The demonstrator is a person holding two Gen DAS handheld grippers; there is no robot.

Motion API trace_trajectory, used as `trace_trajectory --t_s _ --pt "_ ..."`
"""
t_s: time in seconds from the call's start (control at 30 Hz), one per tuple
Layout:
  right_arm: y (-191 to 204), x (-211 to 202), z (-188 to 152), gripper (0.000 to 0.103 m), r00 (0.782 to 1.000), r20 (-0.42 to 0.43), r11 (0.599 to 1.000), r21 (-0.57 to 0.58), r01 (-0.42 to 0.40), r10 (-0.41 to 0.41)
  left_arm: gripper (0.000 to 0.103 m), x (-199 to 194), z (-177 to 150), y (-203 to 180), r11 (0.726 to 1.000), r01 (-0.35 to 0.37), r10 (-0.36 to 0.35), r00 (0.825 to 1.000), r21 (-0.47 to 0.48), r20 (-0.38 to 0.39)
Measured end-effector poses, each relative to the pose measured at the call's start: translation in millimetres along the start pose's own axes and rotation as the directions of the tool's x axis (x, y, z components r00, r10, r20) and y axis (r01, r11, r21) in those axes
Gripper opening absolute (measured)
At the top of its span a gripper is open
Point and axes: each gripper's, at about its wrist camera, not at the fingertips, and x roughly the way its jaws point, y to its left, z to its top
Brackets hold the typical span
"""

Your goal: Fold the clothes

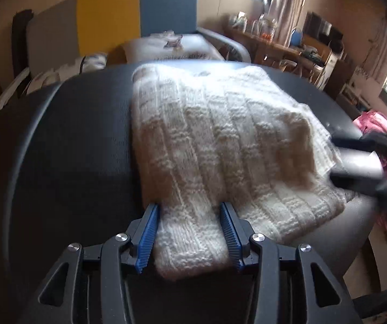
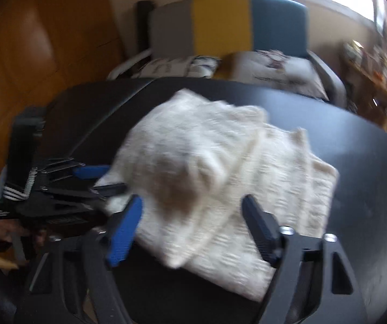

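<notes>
The cream knit sweater [image 1: 215, 140] looks soft and floppy, best pinched at its near hem, where the left gripper [image 1: 190, 235] grasps a fold while the right gripper [image 2: 193, 224] straddles it with jaws released

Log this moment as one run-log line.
step: folding | item: sweater on table | left claw: astride near fold, grip unclear | right claw: open over sweater

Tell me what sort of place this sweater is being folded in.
Probably a lived-in home room, a bedroom or sitting room: a padded headboard in grey, yellow and blue, printed pillows, curtained windows, and a cluttered wooden shelf behind the dark table.
</notes>
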Motion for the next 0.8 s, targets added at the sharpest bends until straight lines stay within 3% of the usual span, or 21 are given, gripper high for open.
trace_trajectory --t_s 0.07,0.1,0.2,0.33,0.43,0.53,0.7,0.8 --pt "3.3 31.1 -10.4 0.058 0.988 -0.112 0.992 -0.073 0.101 -0.109 0.049 -0.8 1.5 3.3 1.0 0.023 -0.023 1.0 -0.005 0.002" --pt "-4.7 36.5 -15.9 0.058 0.984 -0.134 0.992 -0.054 0.11 -0.116 0.048 -2.6 3.7 5.5 0.999 0.032 -0.032 0.999 -0.012 0.001" --pt "-31.6 35.5 -22.7 0.059 0.993 -0.117 0.996 0.081 0.036 -0.027 0.048 -18.4 4.6 6.5 0.998 0.058 -0.059 0.997 0.013 0.047" --pt "-32.0 16.1 -21.3 0.059 0.997 -0.078 0.998 0.057 0.022 -0.018 0.048 -27.0 -6.2 -3.3 0.989 0.113 -0.119 0.991 0.091 0.064" --pt "-29.5 8.1 -23.0 0.059 0.996 -0.081 0.999 0.016 0.039 -0.038 0.048 -17.9 -18.1 -14.9 0.985 0.081 -0.089 0.995 0.153 0.047" --pt "-38.2 27.9 -31.6 0.059 0.989 -0.139 0.999 0.031 0.045 -0.04 0.048 -13.2 -17.8 -13.8 0.989 0.098 -0.103 0.994 0.113 0.035" --pt "-53.5 25.9 -31.6 0.06 0.994 -0.108 0.994 0.111 -0.009 0.022 0.048 -22.4 -8.0 -5.0 0.988 0.135 -0.139 0.989 0.08 0.043" --pt "-59.4 13.5 -9.3 0.06 0.997 -0.078 0.995 0.095 -0.014 0.021 0.048 -32.8 10.0 2.4 0.987 0.15 -0.156 0.982 0.06 0.103"
